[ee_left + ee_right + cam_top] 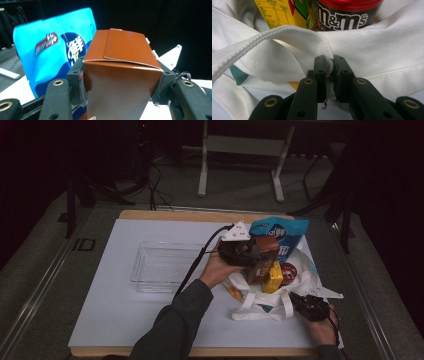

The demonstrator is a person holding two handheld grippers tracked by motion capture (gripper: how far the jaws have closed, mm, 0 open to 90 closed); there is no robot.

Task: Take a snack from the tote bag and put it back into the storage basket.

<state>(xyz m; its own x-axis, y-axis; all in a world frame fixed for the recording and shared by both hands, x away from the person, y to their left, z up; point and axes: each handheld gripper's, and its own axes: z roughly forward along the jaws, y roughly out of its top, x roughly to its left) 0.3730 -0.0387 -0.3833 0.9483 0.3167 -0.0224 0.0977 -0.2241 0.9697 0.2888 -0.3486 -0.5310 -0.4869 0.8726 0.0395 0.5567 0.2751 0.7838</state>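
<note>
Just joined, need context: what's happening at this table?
A person is unpacking a white tote bag with two handheld grippers. The left gripper is shut on a brown box, held above the bag beside a blue snack bag. The right gripper pinches the bag's fabric at its near edge. A yellow carton and an M&M's tub sit in the bag. A clear tray sits to the left.

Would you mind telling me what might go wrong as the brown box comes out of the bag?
1. The left gripper pinches the brown box only by its side walls; the glossy carton could slip or dent.
2. The box sits close to the blue snack bag and could drag it over.
3. The right gripper clamps a thin fold of the white tote bag; the cloth could pull free.
</note>
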